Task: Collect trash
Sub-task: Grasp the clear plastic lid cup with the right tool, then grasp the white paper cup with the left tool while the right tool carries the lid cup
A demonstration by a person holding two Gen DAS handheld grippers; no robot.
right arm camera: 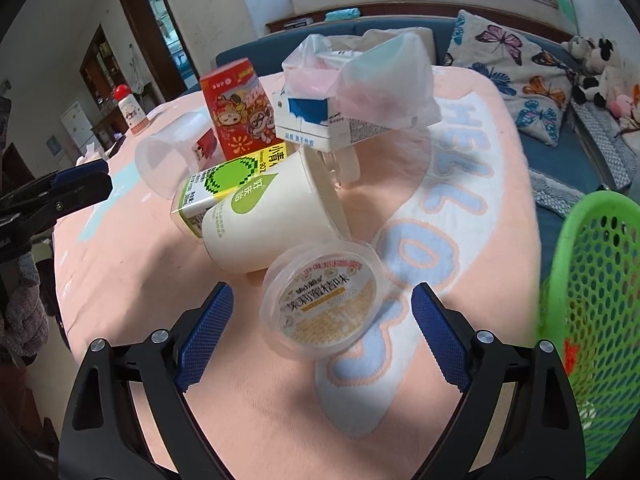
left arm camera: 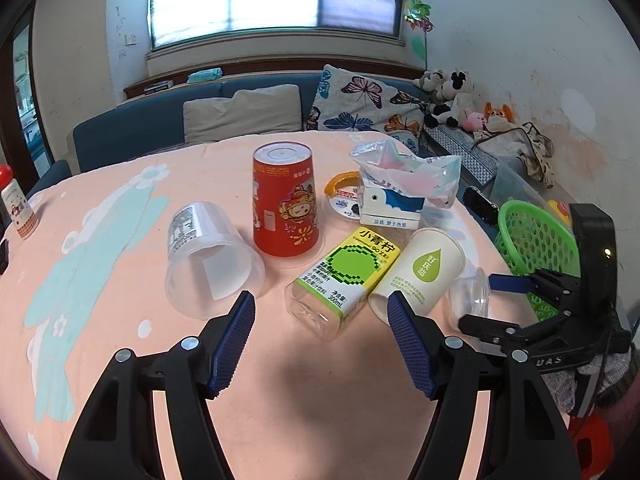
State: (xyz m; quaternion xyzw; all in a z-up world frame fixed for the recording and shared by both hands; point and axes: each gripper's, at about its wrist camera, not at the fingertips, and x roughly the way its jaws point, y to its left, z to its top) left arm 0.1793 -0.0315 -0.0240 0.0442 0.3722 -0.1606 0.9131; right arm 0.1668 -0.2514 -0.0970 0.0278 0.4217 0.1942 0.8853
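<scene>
Trash lies on a pink cloth-covered table [left arm camera: 120,208]: a clear cup [left arm camera: 212,256] on its side, an upturned red cup [left arm camera: 284,200], a green-labelled bottle [left arm camera: 344,276], a white paper cup [left arm camera: 420,276], and a milk carton [left arm camera: 392,204] under a plastic bag [left arm camera: 408,168]. My left gripper [left arm camera: 320,304] is open just short of the bottle, holding nothing. My right gripper [right arm camera: 322,296] is wide open around a small clear pudding cup [right arm camera: 324,304] on its side. Its pads [right arm camera: 208,332] stand clear of the cup. The paper cup [right arm camera: 272,216] lies right behind it.
A green mesh basket [right arm camera: 592,300] stands at the table's right edge, close to my right gripper. A red-capped bottle [left arm camera: 18,208] stands at the far left. A round lid with an orange ring [left arm camera: 344,196] lies beside the carton. A blue sofa with cushions [left arm camera: 248,112] is behind.
</scene>
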